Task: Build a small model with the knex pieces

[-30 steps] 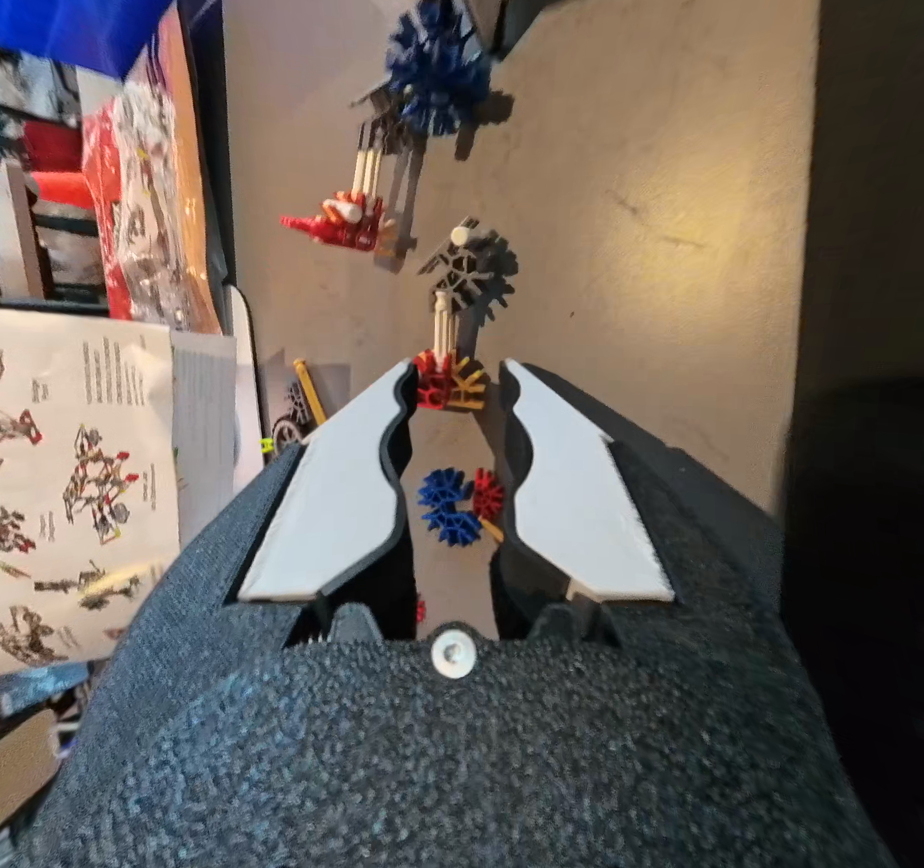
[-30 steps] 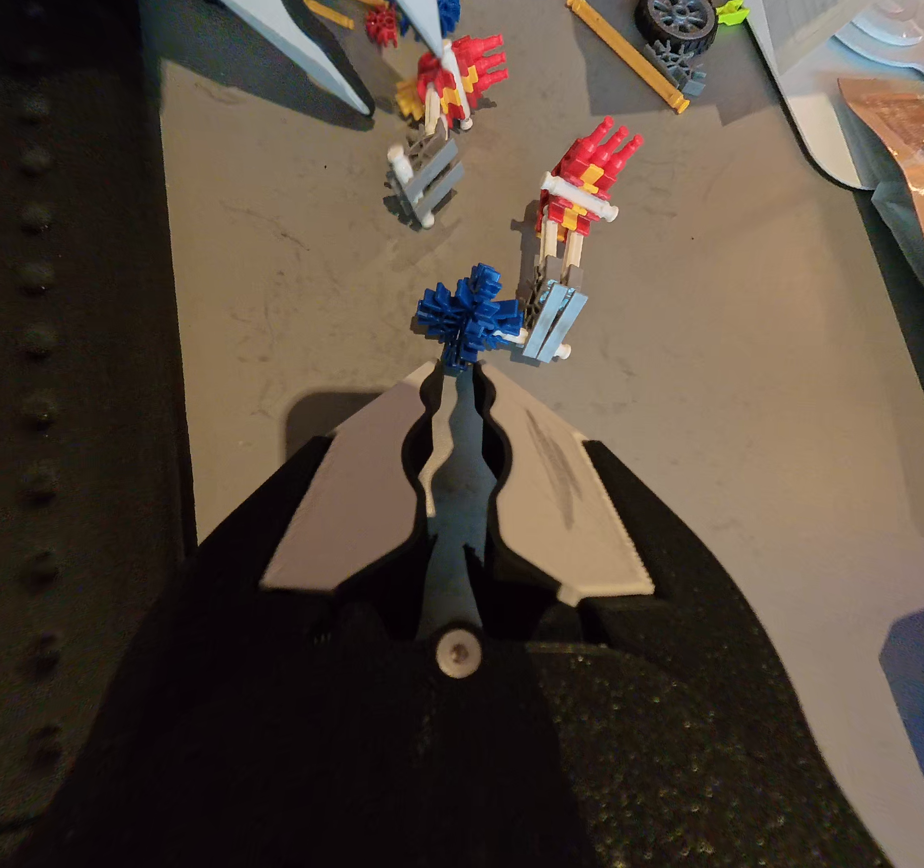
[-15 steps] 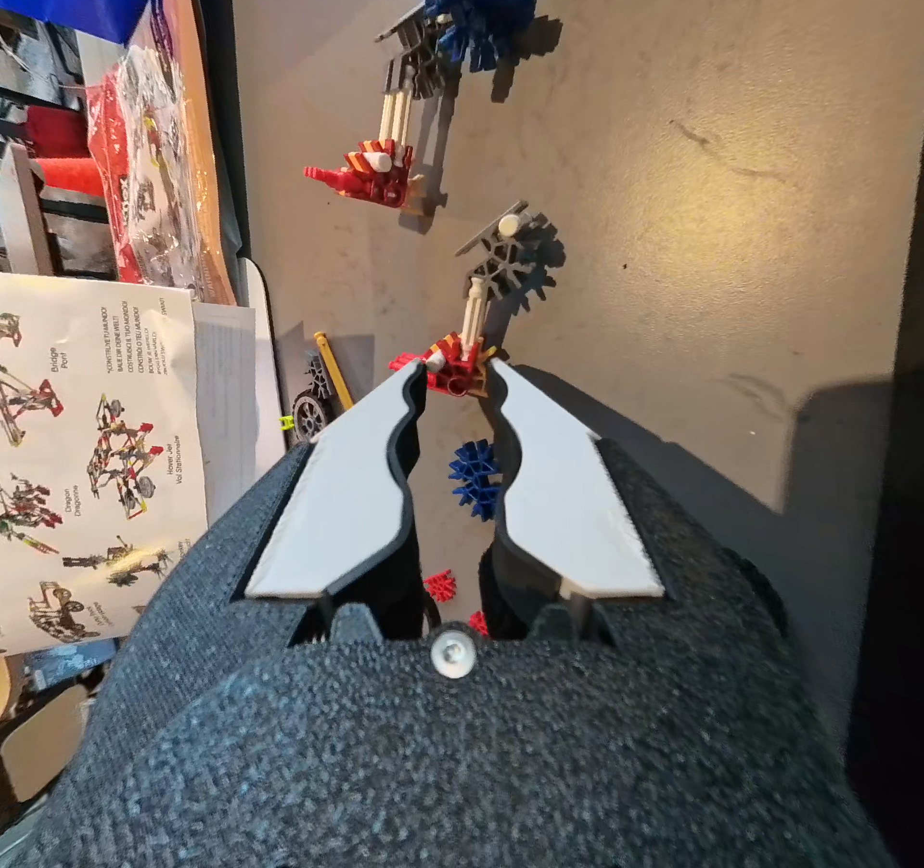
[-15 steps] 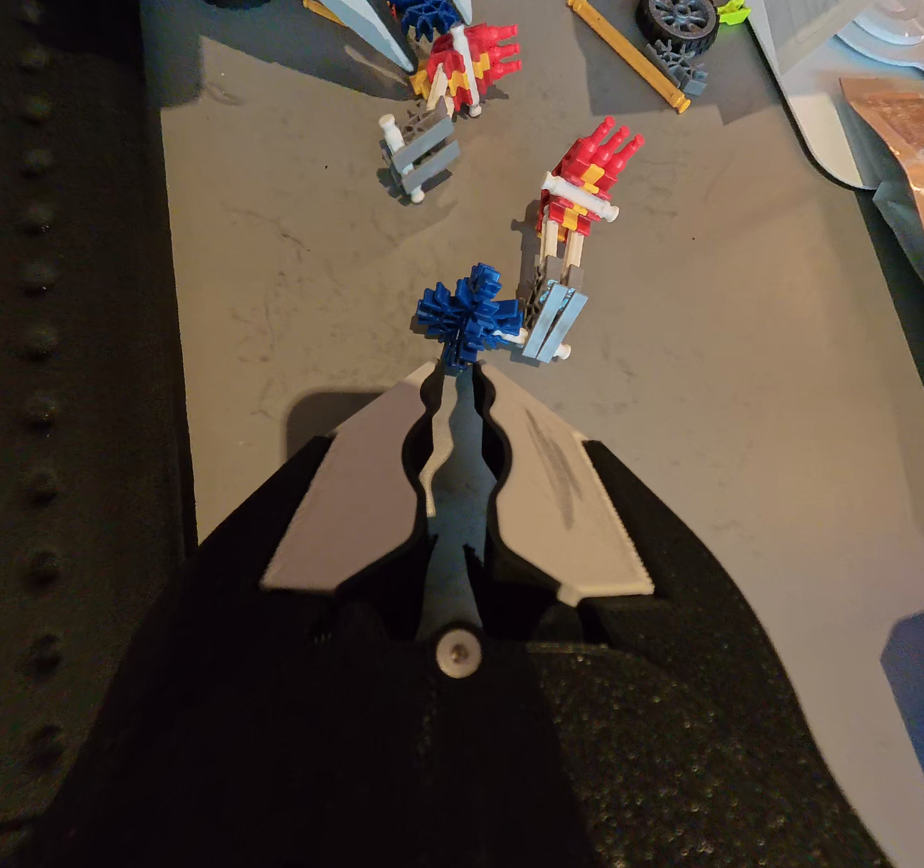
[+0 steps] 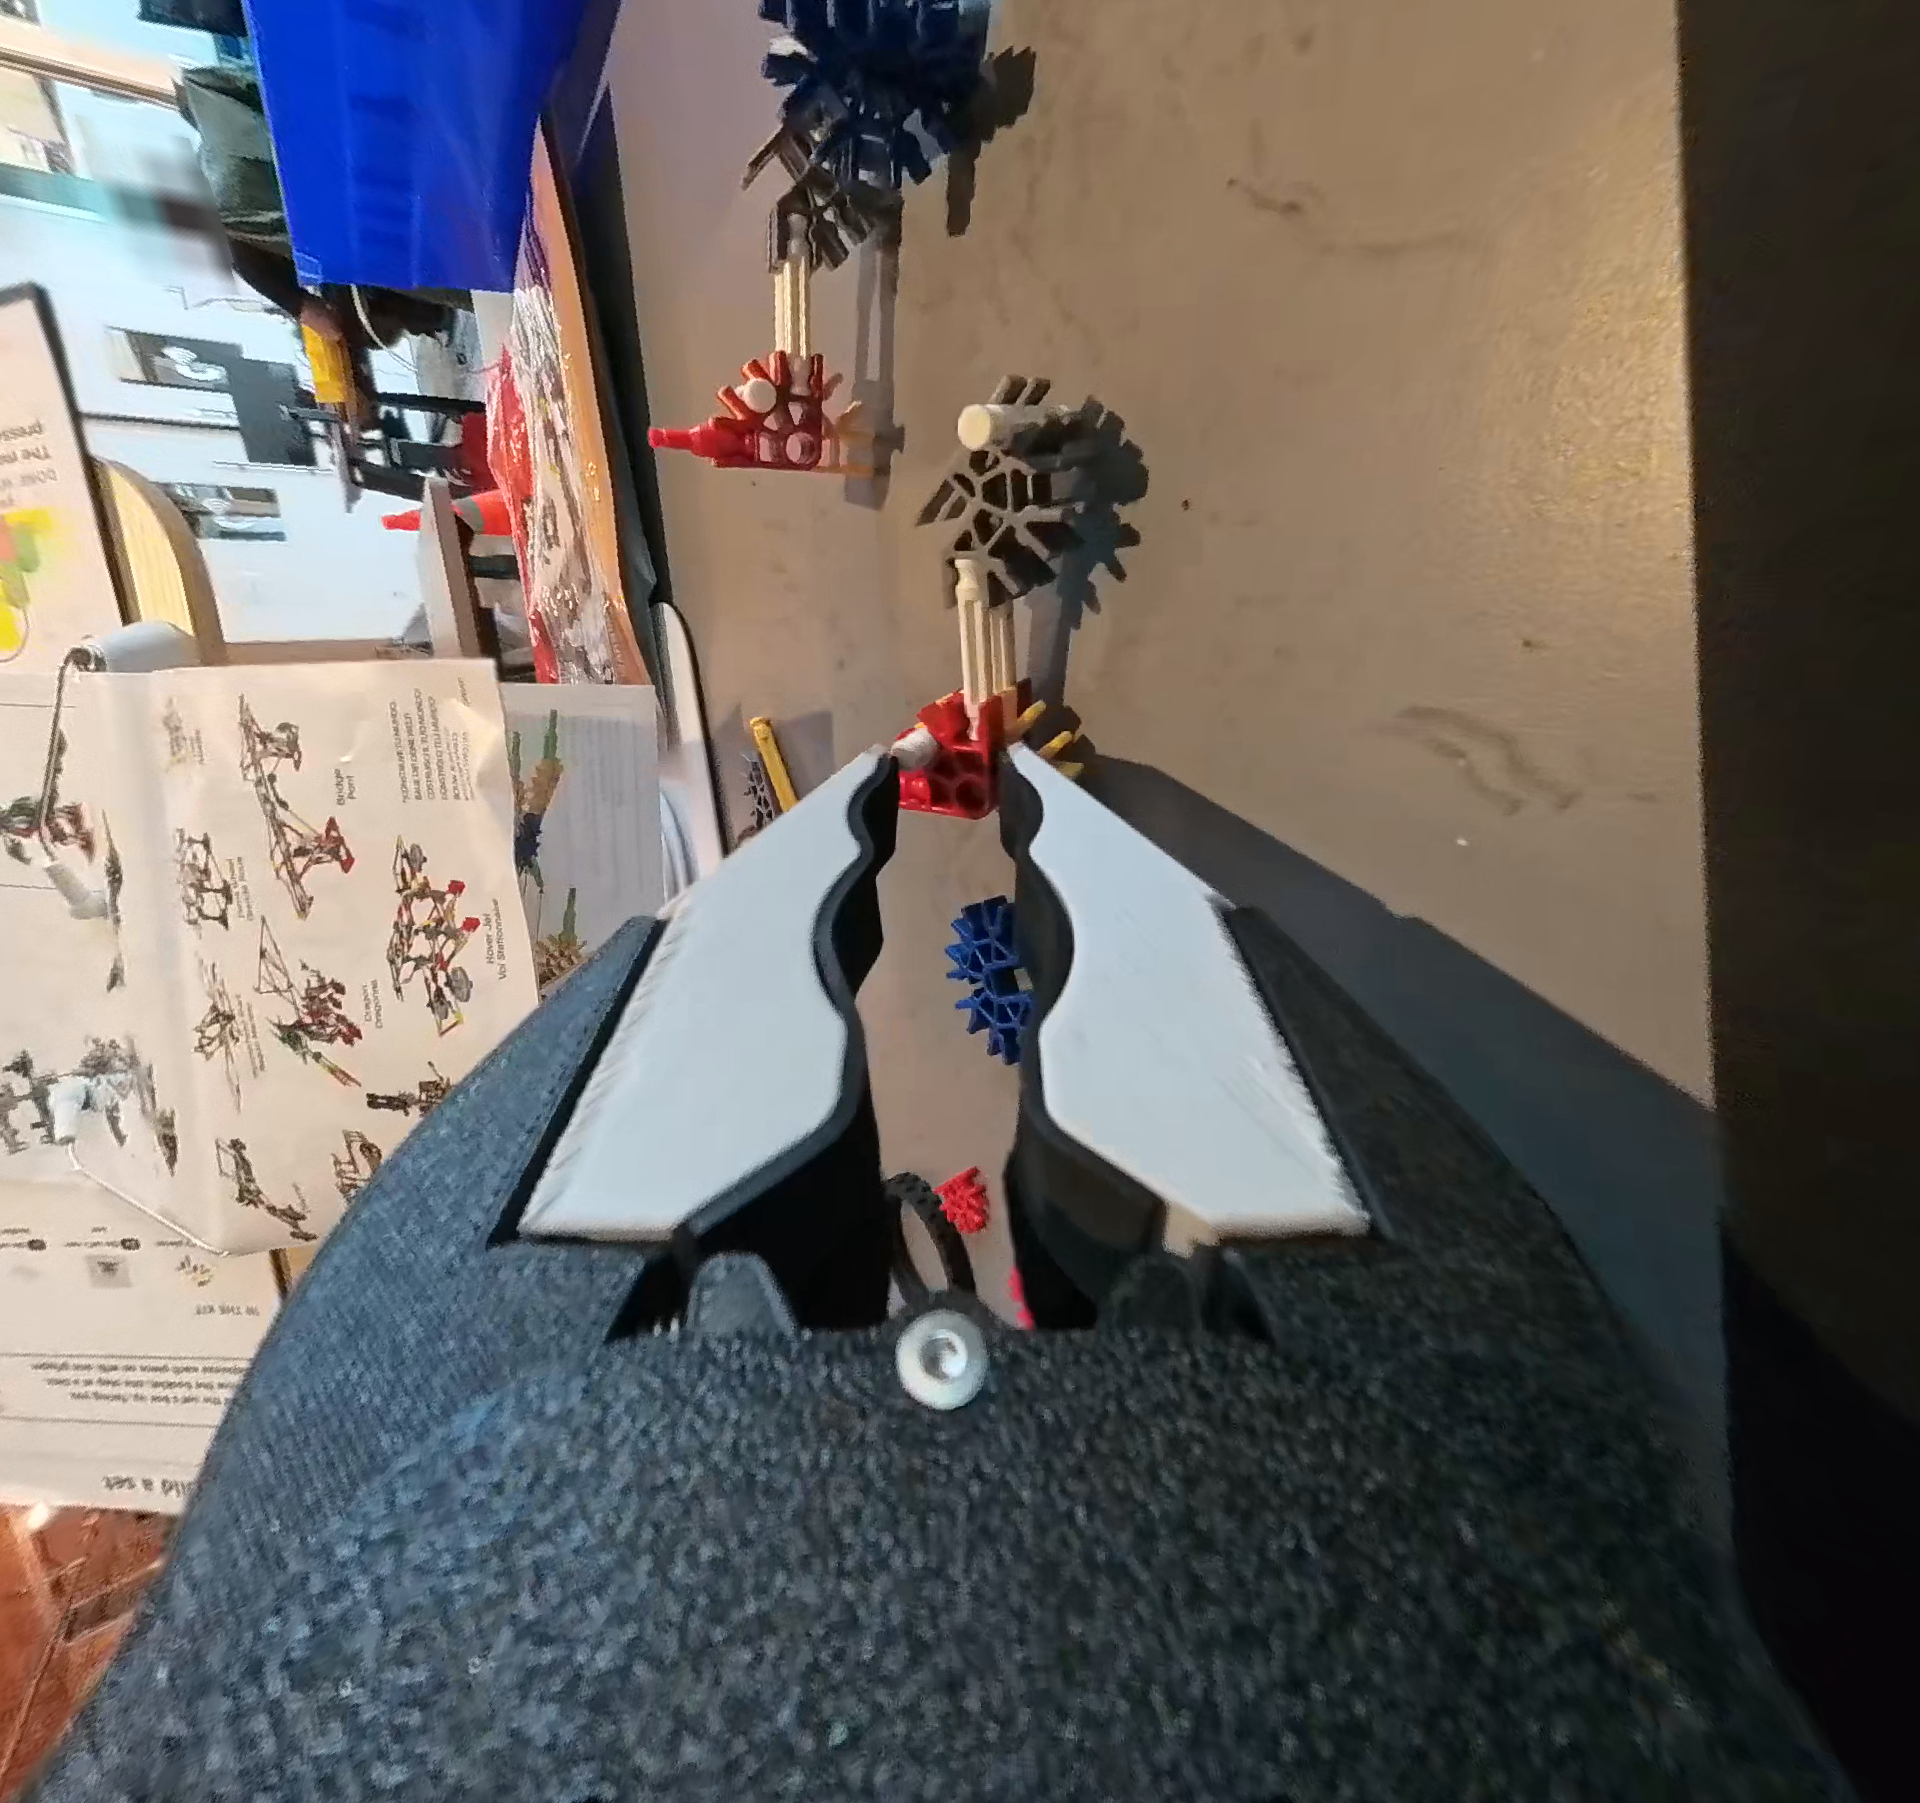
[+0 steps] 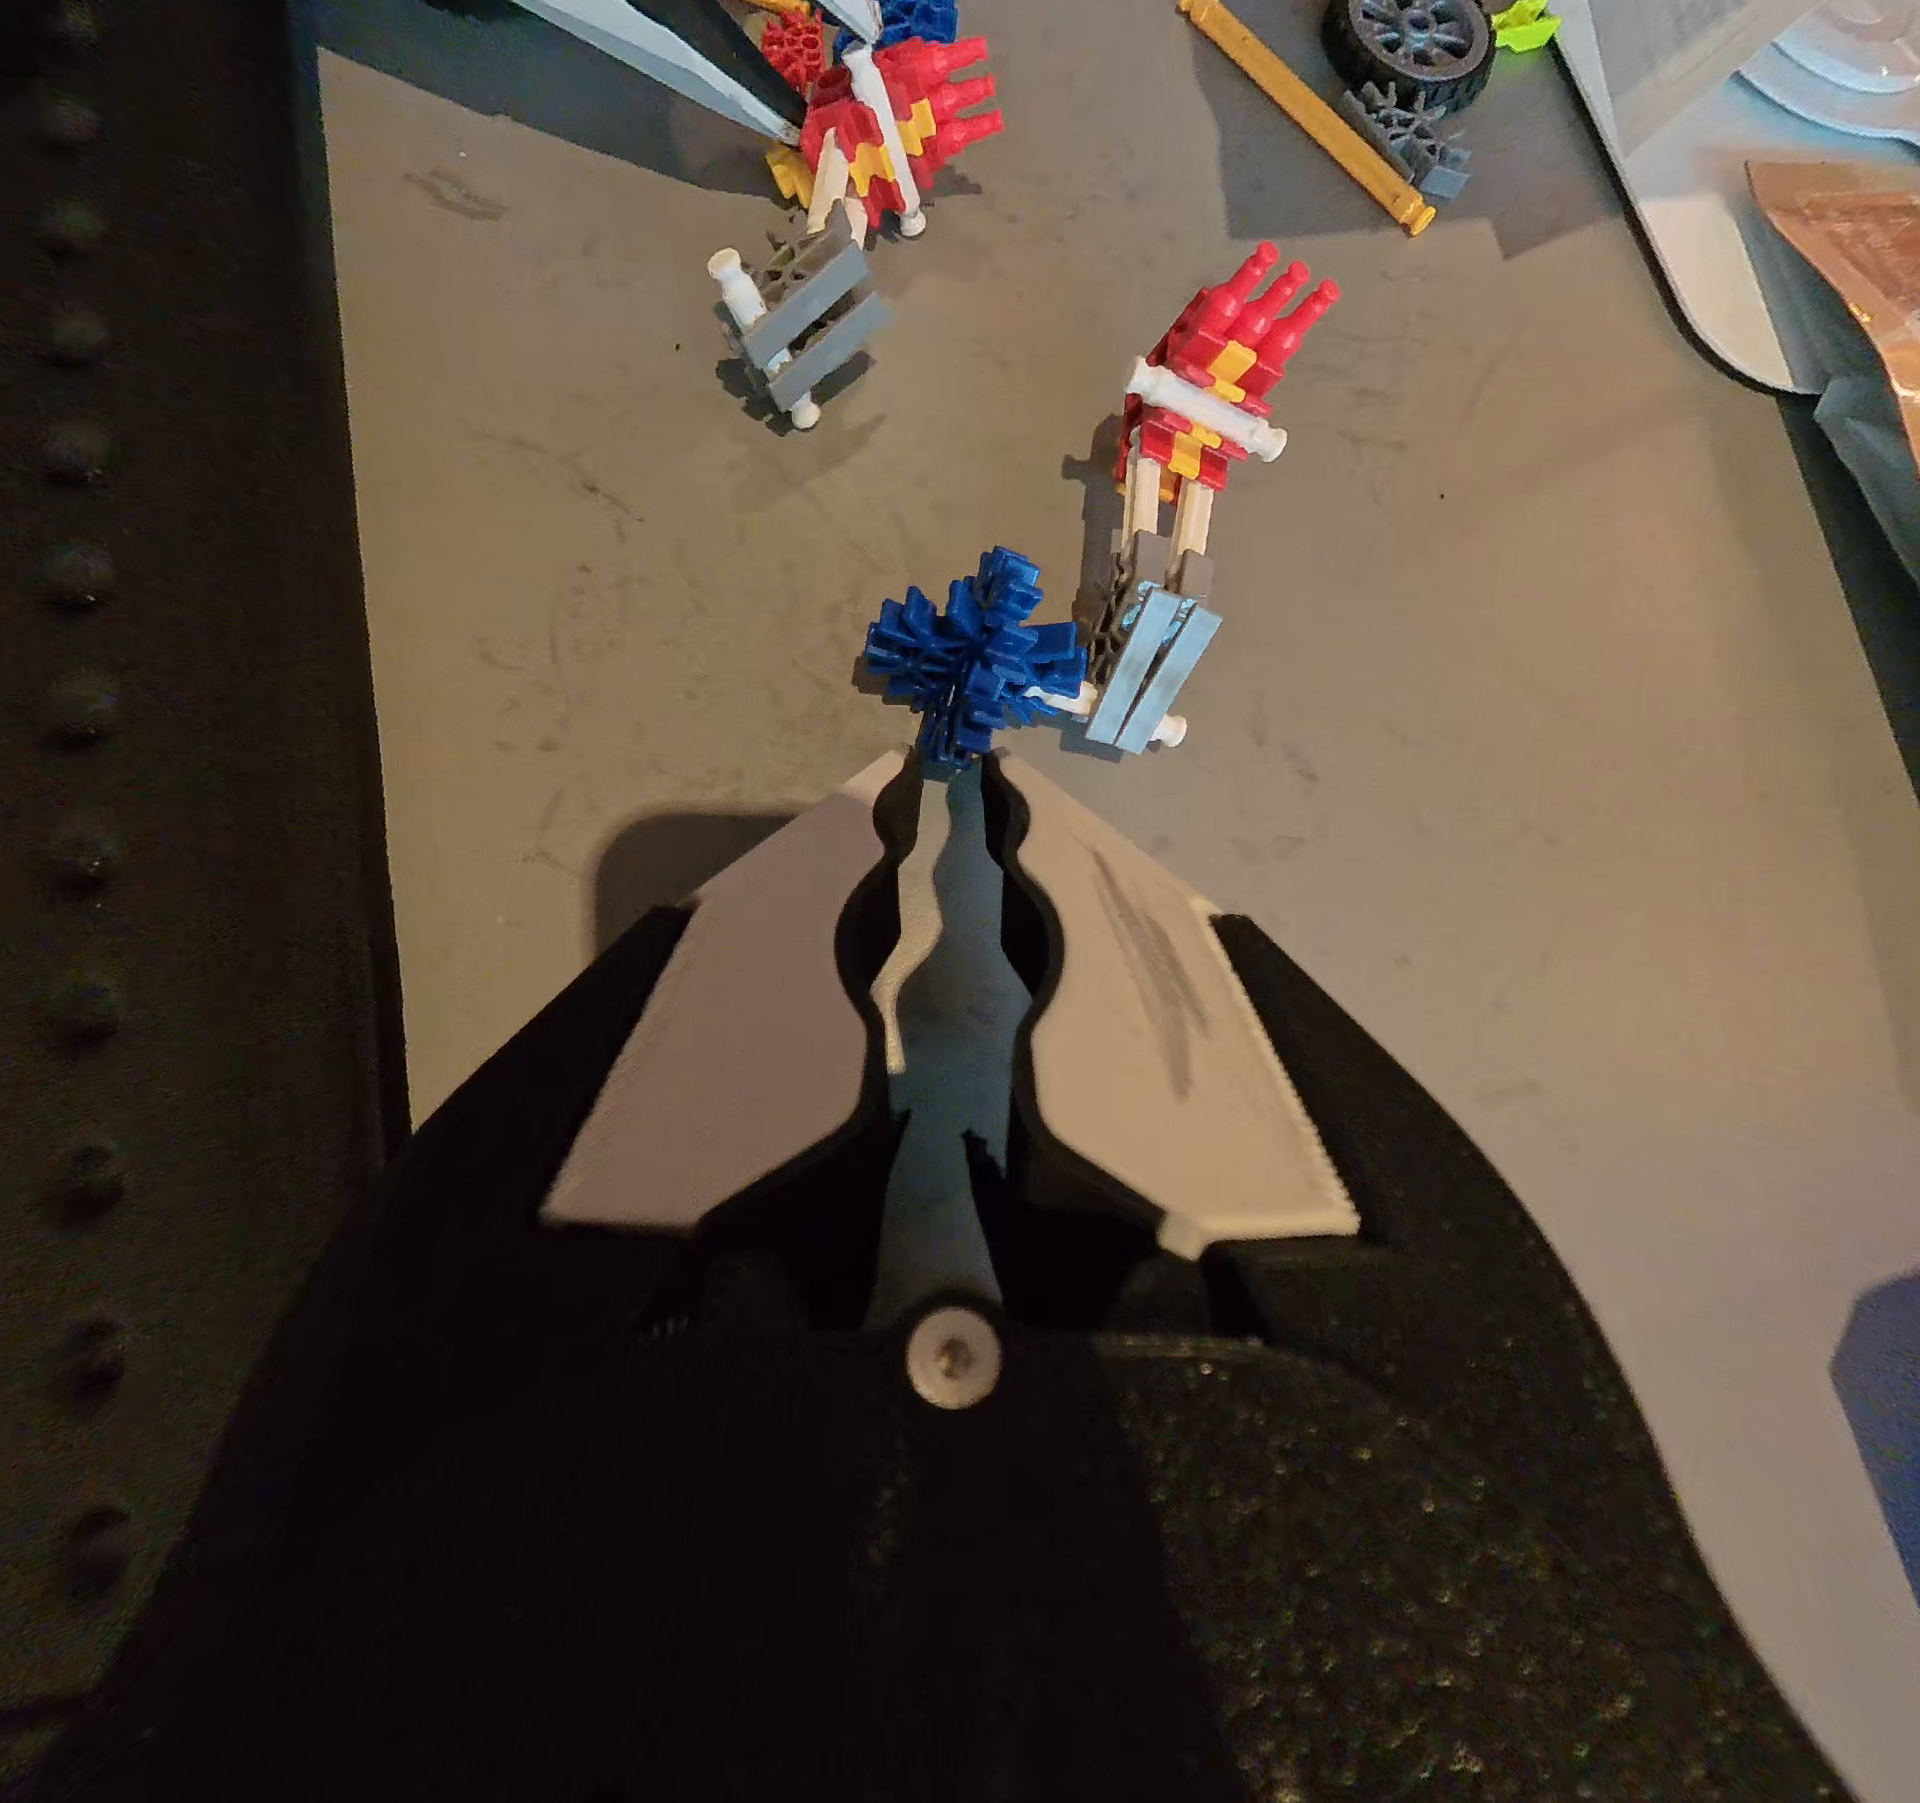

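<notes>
My left gripper (image 5: pixel 948 766) is shut on the red and yellow end of a small toy assembly (image 5: pixel 1013 506) of white rods and a grey snowflake connector, which rests on the grey table. It also shows in the right wrist view (image 6: pixel 821 299), with the left gripper (image 6: pixel 831 86) at the top. My right gripper (image 6: pixel 951 766) is shut on a blue connector cluster (image 6: pixel 966 652). That cluster joins a longer assembly (image 6: pixel 1184 465) of grey connectors, white rods and red and yellow pieces. This assembly also shows in the left wrist view (image 5: pixel 800 403).
A loose blue connector (image 5: pixel 992 974), a small red connector (image 5: pixel 961 1203) and a black tyre (image 5: pixel 925 1234) lie under my left gripper. A yellow rod (image 6: pixel 1304 106) and a wheel (image 6: pixel 1413 34) lie at the far right. An instruction sheet (image 5: pixel 260 922) and a blue bin (image 5: pixel 416 70) stand beside the table. Left tips to right tips: about 15 cm. My left gripper's tips are some 15 cm from the wheel (image 6: pixel 1413 34).
My left gripper has moved forward and closed its jaws on the red end of the small assembly, which shifted a little. My right gripper and its blue cluster have not moved.
</notes>
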### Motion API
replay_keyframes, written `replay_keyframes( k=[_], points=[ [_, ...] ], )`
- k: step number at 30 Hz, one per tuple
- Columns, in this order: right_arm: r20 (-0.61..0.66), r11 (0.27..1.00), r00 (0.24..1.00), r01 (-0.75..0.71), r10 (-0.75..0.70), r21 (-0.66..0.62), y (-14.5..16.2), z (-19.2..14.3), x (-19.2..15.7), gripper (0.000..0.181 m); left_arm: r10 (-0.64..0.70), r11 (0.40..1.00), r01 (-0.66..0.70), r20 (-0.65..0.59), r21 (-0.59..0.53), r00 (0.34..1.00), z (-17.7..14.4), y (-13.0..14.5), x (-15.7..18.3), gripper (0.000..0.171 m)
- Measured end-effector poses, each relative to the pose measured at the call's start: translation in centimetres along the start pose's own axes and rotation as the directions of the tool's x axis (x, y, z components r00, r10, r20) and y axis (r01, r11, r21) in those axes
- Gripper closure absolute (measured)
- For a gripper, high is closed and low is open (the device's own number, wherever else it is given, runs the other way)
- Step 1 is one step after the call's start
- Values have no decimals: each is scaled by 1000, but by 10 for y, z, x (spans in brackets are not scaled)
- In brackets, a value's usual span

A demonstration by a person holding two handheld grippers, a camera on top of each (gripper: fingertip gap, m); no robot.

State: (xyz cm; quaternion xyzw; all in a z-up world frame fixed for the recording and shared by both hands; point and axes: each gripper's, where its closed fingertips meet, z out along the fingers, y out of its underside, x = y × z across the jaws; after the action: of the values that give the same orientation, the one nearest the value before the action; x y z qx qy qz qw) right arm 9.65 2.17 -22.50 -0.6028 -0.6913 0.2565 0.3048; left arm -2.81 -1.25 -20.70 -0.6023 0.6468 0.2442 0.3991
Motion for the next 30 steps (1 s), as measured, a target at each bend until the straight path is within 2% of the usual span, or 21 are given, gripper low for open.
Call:
replay_keyframes(
  k=[3,8,10,11,15,19,21,23,24,25,27,30],
  points=[
    [0,1000,1000,-1,1,0,0,0,0,170,-3,1000,3,-10,6,1000,-1,1,0,154],
    [1,1000,1000,-1,1,0,0,0,0,170,66,997,-68,57,28,996,-4,0,1,155],
    [0,1000,1000,-1,1,0,0,0,0,170,98,994,-102,92,33,991,-5,-2,4,161],
    [1,1000,1000,-1,1,0,0,0,0,170,104,994,-106,51,34,993,-5,-2,15,171],
    [1,1000,1000,-1,1,0,0,0,0,170,59,997,-62,70,51,996,-9,-3,13,171],
    [1,1000,1000,-2,2,1,0,0,0,170,-35,988,25,58,155,998,-19,-24,-4,161],
    [2,1000,1000,-4,4,1,0,0,0,170,-59,977,66,-39,201,997,-19,-38,-4,150],
    [2,1000,1000,-3,3,1,0,0,0,170,-63,984,87,-148,156,987,-8,-39,2,144],
    [2,1000,1000,-4,4,2,0,0,0,170,-62,988,89,-201,130,978,-3,-38,7,147],
    [1,1000,1000,-3,3,2,0,0,0,170,-57,987,86,-205,135,977,1,-39,5,141],
    [-1,1000,1000,-2,2,2,0,0,1,170,-59,991,91,-287,98,956,8,-34,15,144],
    [-2,1000,1000,-1,1,1,1,0,1,170,-63,990,97,-304,100,951,12,-35,15,154]
  ],
)
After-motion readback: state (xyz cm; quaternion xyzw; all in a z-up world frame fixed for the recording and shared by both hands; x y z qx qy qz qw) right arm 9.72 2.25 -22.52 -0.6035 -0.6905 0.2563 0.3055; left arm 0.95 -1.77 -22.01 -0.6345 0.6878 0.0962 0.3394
